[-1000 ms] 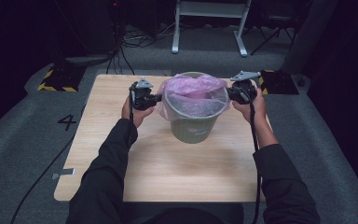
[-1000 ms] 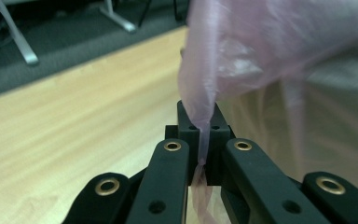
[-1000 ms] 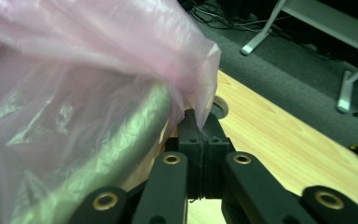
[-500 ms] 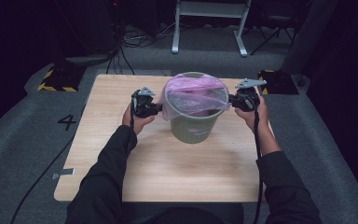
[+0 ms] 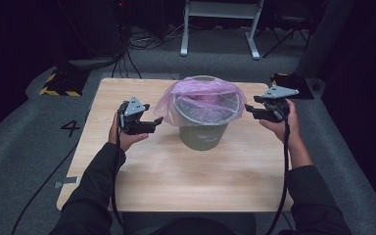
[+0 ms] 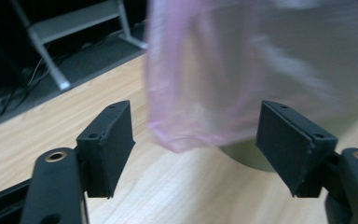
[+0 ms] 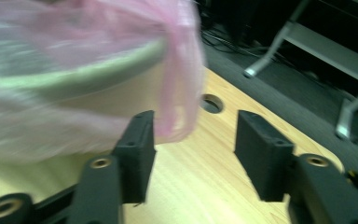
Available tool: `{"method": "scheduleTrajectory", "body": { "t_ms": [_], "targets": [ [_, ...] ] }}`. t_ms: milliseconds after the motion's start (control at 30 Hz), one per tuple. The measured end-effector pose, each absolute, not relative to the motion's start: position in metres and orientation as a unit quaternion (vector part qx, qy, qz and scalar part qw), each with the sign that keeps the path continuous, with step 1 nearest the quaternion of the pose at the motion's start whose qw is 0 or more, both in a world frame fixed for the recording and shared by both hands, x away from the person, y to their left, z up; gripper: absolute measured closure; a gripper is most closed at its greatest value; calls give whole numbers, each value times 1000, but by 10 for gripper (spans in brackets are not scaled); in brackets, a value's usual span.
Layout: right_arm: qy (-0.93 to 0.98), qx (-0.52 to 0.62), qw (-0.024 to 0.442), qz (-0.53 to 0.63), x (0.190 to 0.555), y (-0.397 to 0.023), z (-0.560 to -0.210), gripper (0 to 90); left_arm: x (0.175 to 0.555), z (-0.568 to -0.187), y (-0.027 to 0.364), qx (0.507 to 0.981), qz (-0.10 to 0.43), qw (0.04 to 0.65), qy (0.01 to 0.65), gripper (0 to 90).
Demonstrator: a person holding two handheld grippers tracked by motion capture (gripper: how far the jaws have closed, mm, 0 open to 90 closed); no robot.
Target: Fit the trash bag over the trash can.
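One light wooden table (image 5: 142, 176) stands on a grey carpeted floor (image 5: 24, 147) in a dark room. Behind it is one white metal frame (image 5: 220, 14) with cables (image 5: 142, 41) on the floor, and one yellow-and-black striped block (image 5: 58, 83) lies off the table's far left corner. One figure "4" (image 5: 71, 128) is marked on the carpet.

Items on the table: one green bin (image 5: 203, 134), fitted with one pink plastic liner bag (image 5: 196, 95) whose edge is folded out over the rim. One round hole (image 7: 211, 103) in the tabletop shows in the right gripper view, beyond the jaws.

Grippers counted: two, one in each of the person's hands, each trailing one black cable.

Left gripper (image 5: 152, 122): jaws have just been opening and now stand apart, with nothing pressed between them. The bin sits just beyond its tips, toward the table's middle. In the left gripper view the hanging edge of the liner shows ahead of and between the two jaws, clear of both pads (image 6: 109, 140); the picture is blurred, so the gap is hard to judge.

Right gripper (image 5: 252, 110): jaws have just been opening and now stand apart, holding nothing. The bin lies just beyond its tips on the opposite side from the left gripper. In the right gripper view the liner's fold hangs ahead of one jaw, the other jaw well clear of it; contact cannot be told through the blur.

The bin stands upright between the two grippers, near each and gripped by neither.
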State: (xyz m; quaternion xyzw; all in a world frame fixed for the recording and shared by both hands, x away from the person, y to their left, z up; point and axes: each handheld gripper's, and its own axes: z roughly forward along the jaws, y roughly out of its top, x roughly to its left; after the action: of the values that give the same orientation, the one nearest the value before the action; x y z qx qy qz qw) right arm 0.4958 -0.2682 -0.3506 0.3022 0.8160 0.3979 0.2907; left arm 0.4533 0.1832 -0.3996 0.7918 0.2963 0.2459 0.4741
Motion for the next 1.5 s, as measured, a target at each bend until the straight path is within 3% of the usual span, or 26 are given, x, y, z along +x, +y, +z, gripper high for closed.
{"method": "scheduleTrajectory", "body": {
  "t_ms": [300, 433, 567, 667, 867, 1000, 1500],
  "targets": [
    [847, 220, 309, 372, 470, -255, -359, 400, 442, -398, 155, 822, 249, 446, 253, 229],
    [848, 202, 326, 367, 464, -248, -360, 392, 447, -397, 148, 823, 250, 445, 249, 308],
    [840, 200, 341, 372, 462, -246, -358, 421, 449, -396, 145, 827, 255, 439, 243, 502],
    [842, 187, 338, 377, 461, -244, -358, 503, 448, -395, 144, 830, 252, 441, 230, 626],
    [852, 163, 322, 380, 464, -242, -361, 797, 449, -393, 144, 832, 252, 444, 215, 885],
    [853, 152, 316, 388, 461, -242, -364, 900, 450, -394, 146, 839, 242, 441, 208, 900],
    [868, 154, 288, 374, 458, -245, -390, 900, 447, -415, 150, 850, 230, 423, 211, 900]
  ]
}}
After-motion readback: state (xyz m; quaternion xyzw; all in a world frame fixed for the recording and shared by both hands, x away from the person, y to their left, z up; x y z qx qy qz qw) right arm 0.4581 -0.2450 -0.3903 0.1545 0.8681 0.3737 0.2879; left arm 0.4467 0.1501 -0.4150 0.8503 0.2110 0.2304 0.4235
